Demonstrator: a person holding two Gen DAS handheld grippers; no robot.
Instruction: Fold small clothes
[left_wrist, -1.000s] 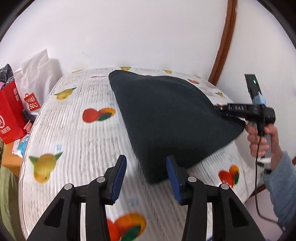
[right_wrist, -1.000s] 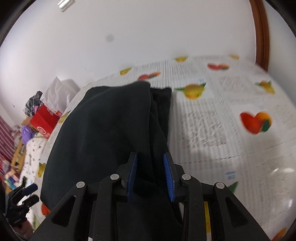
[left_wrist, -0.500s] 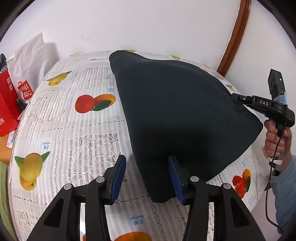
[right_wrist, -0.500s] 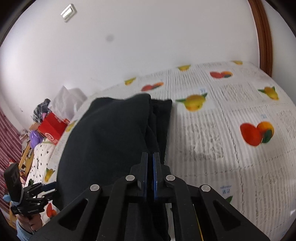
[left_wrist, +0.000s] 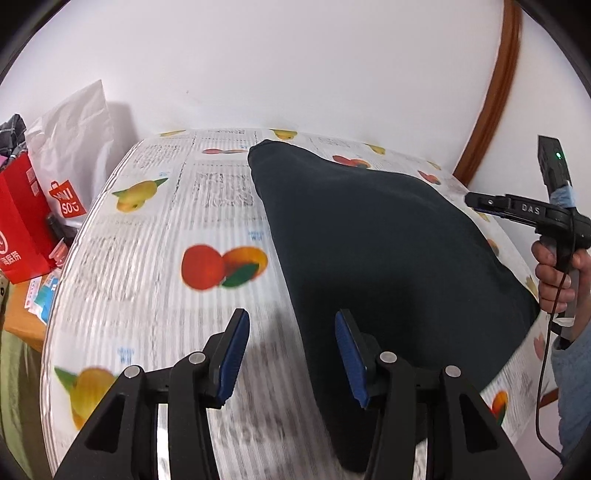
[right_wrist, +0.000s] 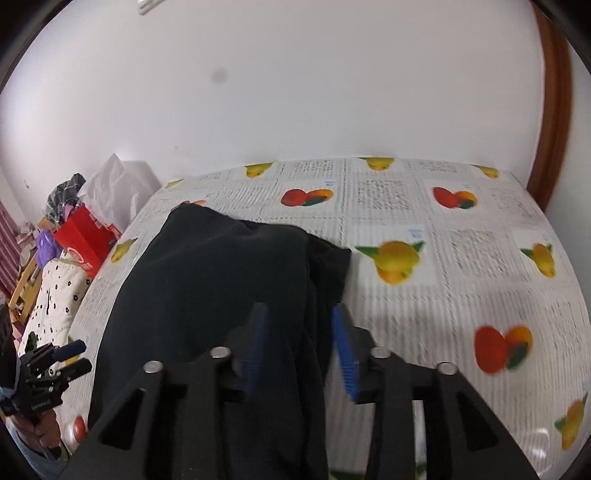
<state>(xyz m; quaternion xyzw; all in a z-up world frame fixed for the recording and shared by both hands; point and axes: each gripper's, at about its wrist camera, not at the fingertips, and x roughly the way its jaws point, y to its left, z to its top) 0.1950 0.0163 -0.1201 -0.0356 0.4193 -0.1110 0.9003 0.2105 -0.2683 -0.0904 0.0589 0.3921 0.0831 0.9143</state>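
Note:
A dark, nearly black garment (left_wrist: 388, 258) lies folded on the fruit-print tablecloth (left_wrist: 147, 258). My left gripper (left_wrist: 293, 354) hovers open over the garment's near left edge, and the pads touch nothing. At the far right a hand holds my right gripper (left_wrist: 471, 202) above the garment's right side. In the right wrist view the garment (right_wrist: 221, 295) lies under my right gripper (right_wrist: 299, 350). Its jaws are opening, and a fold of cloth lies loose below the gap, with the blue pads clear of it. My left gripper (right_wrist: 75, 356) shows small at the lower left.
A red shopping bag (left_wrist: 22, 221) and a white bag (left_wrist: 77, 147) stand off the table's left side. A white spotted cloth (right_wrist: 55, 295) lies beyond that edge. A white wall backs the table, with a wooden door frame (left_wrist: 491, 92) at the right.
The right gripper, shut on the garment's edge half a second ago, has opened and lifted off the cloth. The left gripper has shifted sideways along the garment's near edge, still open.

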